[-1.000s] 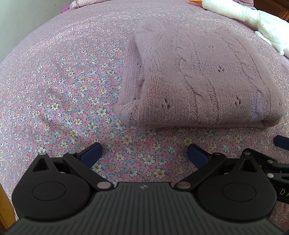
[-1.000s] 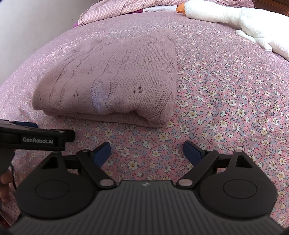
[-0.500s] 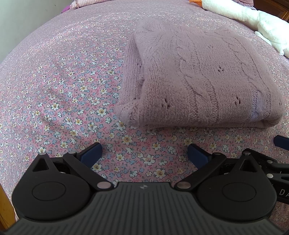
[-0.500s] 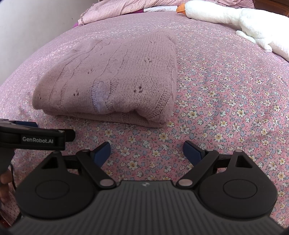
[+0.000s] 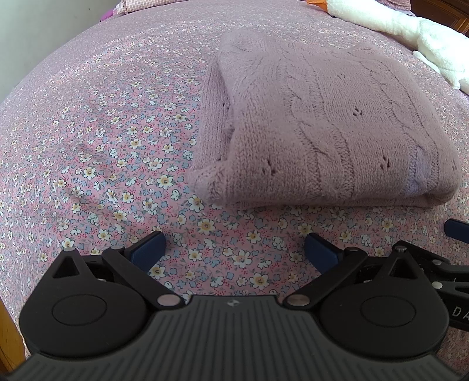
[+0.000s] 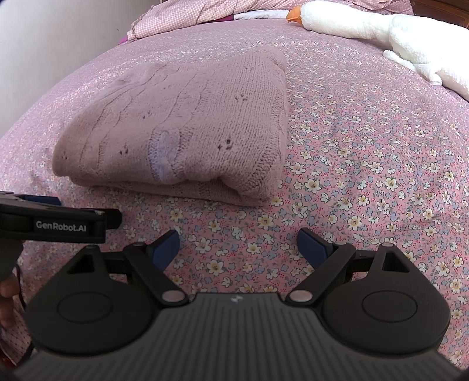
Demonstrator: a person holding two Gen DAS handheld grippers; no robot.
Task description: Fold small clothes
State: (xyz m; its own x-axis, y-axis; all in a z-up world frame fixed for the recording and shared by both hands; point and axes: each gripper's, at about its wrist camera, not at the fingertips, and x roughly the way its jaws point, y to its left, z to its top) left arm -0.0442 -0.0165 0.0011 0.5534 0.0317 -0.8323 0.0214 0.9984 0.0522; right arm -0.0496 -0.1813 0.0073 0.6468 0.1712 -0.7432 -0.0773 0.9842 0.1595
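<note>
The left gripper [image 5: 233, 249] and right gripper [image 6: 237, 244] both gape wide, empty, above the flowered bed [image 5: 117, 146]. Just beyond them lies a folded mauve knit sweater [image 6: 181, 134], mid-frame. At the upper right, a white plush goose [image 6: 366, 23] is cut off.

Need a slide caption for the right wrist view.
Open right gripper hovers before a folded sweater on the floral bedspread.

the plush goose [image 6: 381, 32] runs off the right edge, its body cut short. the left gripper [image 6: 52, 222] shows only partly at the left edge, its fingertips hidden. a hand [image 6: 7, 296] is barely visible there.
</note>
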